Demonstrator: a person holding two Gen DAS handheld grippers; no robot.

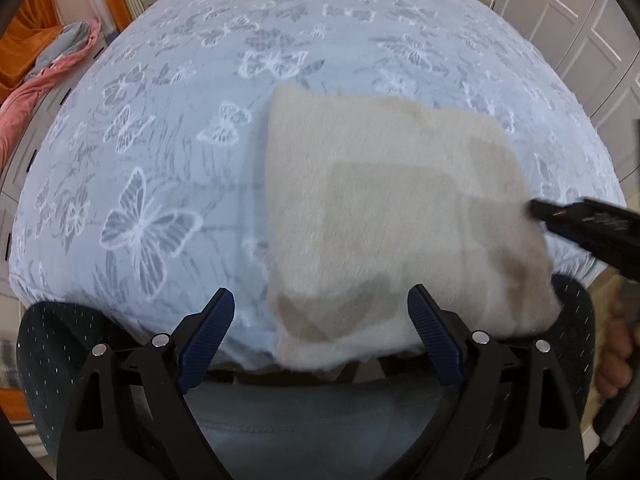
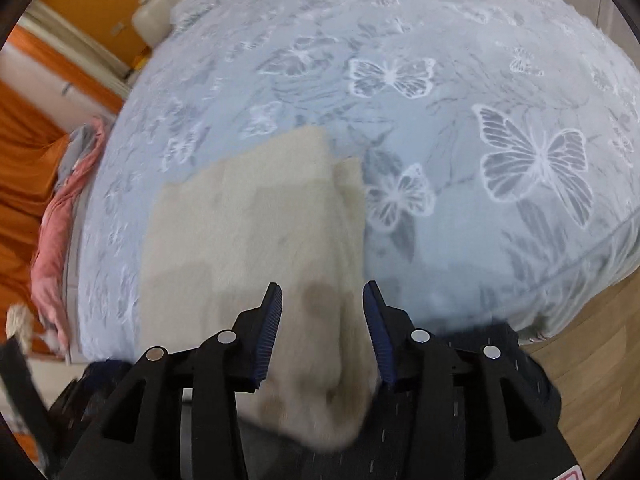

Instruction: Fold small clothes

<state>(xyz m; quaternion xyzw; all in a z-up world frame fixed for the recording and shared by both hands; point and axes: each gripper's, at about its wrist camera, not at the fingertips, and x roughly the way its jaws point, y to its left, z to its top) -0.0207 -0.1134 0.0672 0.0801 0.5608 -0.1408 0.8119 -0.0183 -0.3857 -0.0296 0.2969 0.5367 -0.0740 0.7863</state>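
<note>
1. Covering nearly all of both views, the bed (image 1: 168,128) wears a pale blue spread printed with white butterflies; it gives a wide, soft surface to fold on.
2. Next in size, the cream garment (image 1: 384,200) lies folded into a rough rectangle at the near edge of the bed, its near end hanging slightly over the edge toward the person. In the right wrist view the same cloth (image 2: 240,232) shows a narrower strip along its right side, seemingly a layer peeping out from under the top fold.
3. Judging by its fuzzy nap and rounded edges, the garment looks light, limp and thick: it should drape and sag when lifted, will not slip easily between ribbed pads, and cannot break. Corners or a doubled edge look like the best places to pinch, catching all layers so the fold does not open.
4. Smaller, the left gripper (image 1: 320,316) hovers over the near left part of the cloth with its jaws wide apart, holding nothing.
5. The right gripper (image 2: 322,312) has its jaws apart too, straddling the near right end of the garment; the blue pads (image 2: 270,332) sit either side of the fabric without pressing it, as far as the blur allows.
6. A pink heap of cloth (image 1: 60,68) lies off the bed's left side.
</note>
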